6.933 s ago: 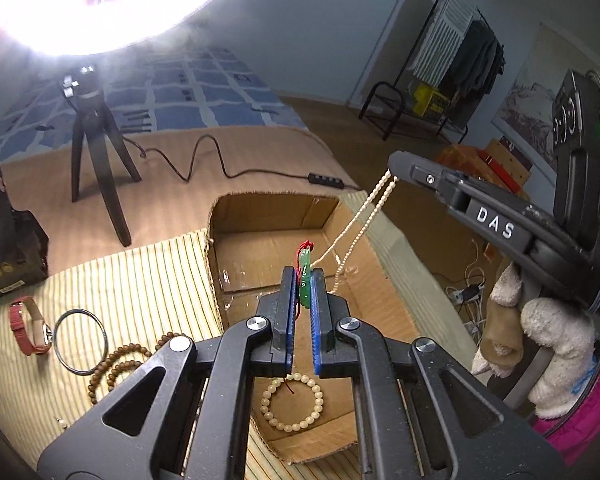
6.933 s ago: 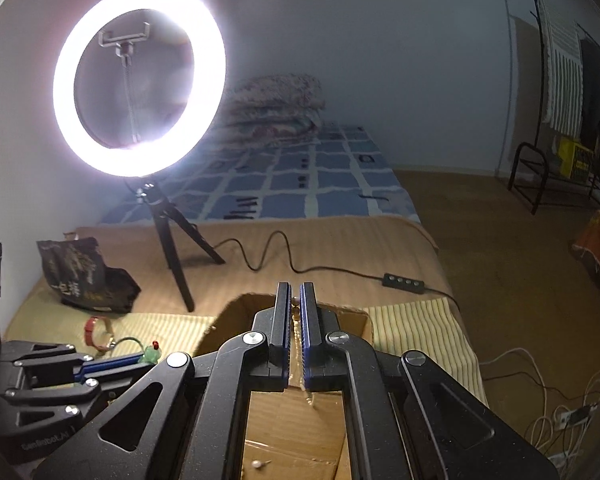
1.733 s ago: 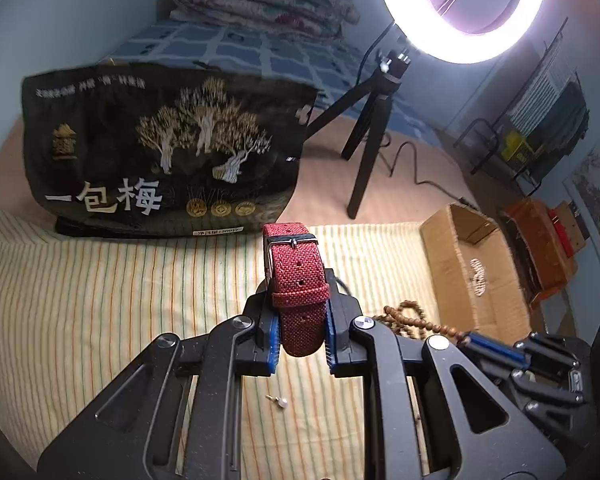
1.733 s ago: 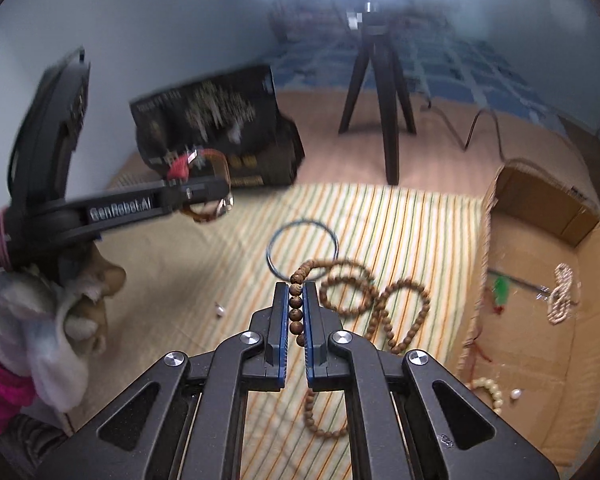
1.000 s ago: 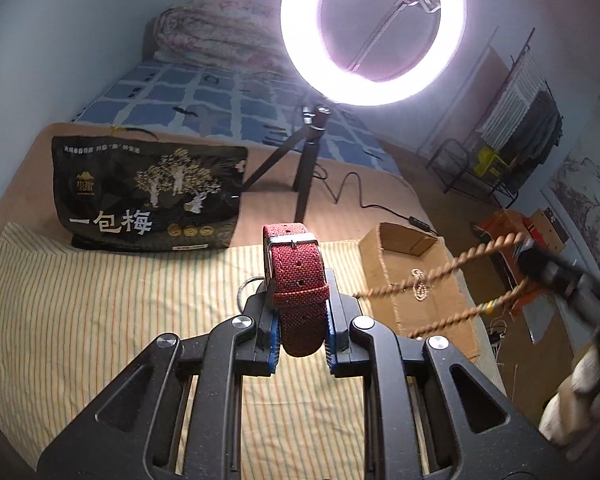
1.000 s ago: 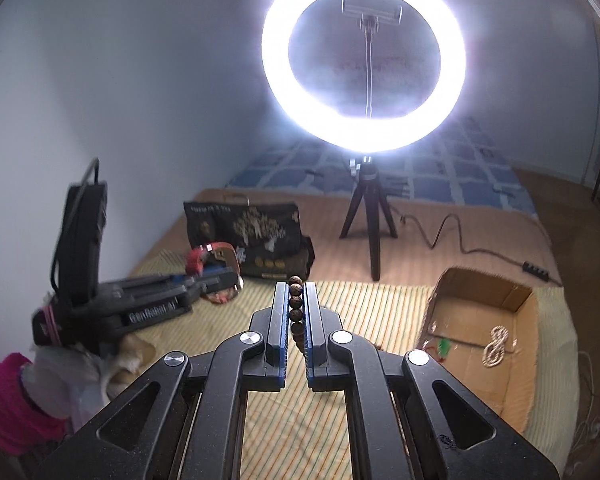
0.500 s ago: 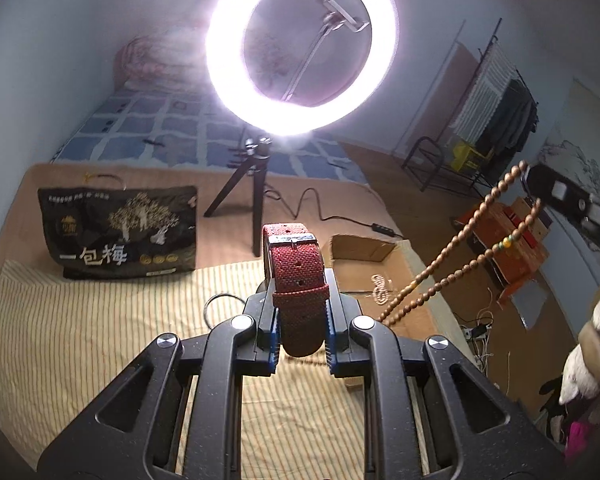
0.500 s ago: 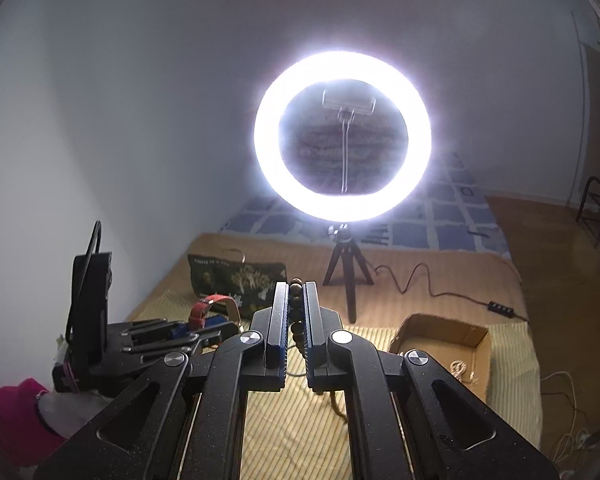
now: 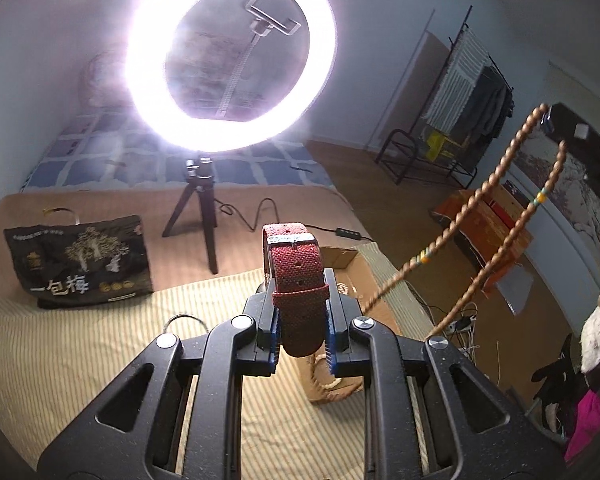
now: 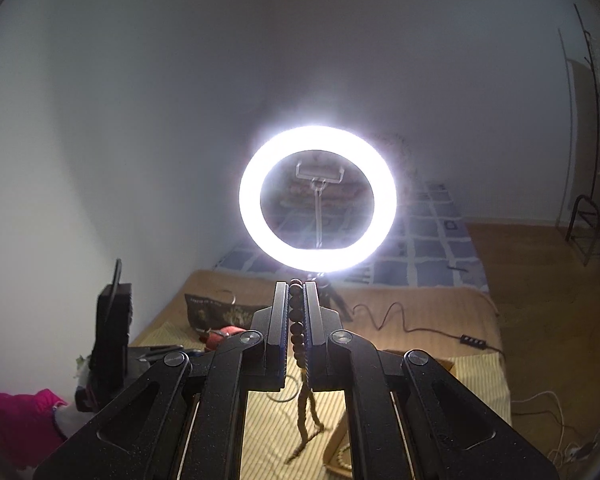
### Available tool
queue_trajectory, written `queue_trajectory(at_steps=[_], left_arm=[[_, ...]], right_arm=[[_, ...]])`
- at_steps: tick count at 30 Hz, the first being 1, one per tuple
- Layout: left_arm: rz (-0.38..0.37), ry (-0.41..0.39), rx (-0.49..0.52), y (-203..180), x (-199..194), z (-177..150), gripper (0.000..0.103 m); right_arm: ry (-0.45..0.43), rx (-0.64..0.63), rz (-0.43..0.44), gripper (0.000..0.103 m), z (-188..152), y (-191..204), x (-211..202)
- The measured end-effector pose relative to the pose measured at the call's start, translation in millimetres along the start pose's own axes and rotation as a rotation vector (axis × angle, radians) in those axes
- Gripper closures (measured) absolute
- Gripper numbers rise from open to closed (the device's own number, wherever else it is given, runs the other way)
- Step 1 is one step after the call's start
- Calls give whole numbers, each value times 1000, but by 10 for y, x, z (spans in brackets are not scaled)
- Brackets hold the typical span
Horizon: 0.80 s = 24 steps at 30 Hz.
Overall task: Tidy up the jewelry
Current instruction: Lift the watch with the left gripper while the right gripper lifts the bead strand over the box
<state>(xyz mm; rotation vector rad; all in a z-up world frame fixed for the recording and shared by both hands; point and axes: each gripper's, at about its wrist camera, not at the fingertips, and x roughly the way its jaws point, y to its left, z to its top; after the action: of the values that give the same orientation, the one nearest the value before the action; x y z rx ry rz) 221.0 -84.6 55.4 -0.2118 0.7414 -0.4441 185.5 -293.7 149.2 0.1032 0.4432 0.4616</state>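
Note:
My left gripper [image 9: 300, 312] is shut on a red woven watch strap [image 9: 296, 276] with a silver buckle, held high above the striped cloth [image 9: 80, 356]. My right gripper [image 10: 296, 304] is shut on a long brown bead necklace [image 10: 296, 320]; its loop hangs down below the fingers. In the left wrist view the necklace [image 9: 452, 232] hangs from the right gripper at upper right down toward the open cardboard box [image 9: 364, 276]. A thin metal bangle [image 9: 182, 322] lies on the cloth. The red strap also shows in the right wrist view [image 10: 228, 332].
A lit ring light [image 9: 230, 56] on a black tripod [image 9: 202, 216] stands behind the cloth, its cable [image 9: 260, 212] trailing right. A black snack bag [image 9: 80, 260] lies at the back left. A clothes rack [image 9: 460, 120] stands far right.
Both grippers have risen higher with their loads. The bead necklace now hangs in a longer loop, lifted off the cloth, with its lower end near the box.

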Motion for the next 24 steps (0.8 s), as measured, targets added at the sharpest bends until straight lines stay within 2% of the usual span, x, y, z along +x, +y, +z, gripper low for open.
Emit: queue_trajectory(at_steps=[8,24], left_arm=[[-33,40,14,-200,399,16,88],[-95,129,3,-372,1347,11,88]], right_arm=[[-2,27,-48,98,-38,-365,-35],[111,116,-99,98,-616,-997,244]])
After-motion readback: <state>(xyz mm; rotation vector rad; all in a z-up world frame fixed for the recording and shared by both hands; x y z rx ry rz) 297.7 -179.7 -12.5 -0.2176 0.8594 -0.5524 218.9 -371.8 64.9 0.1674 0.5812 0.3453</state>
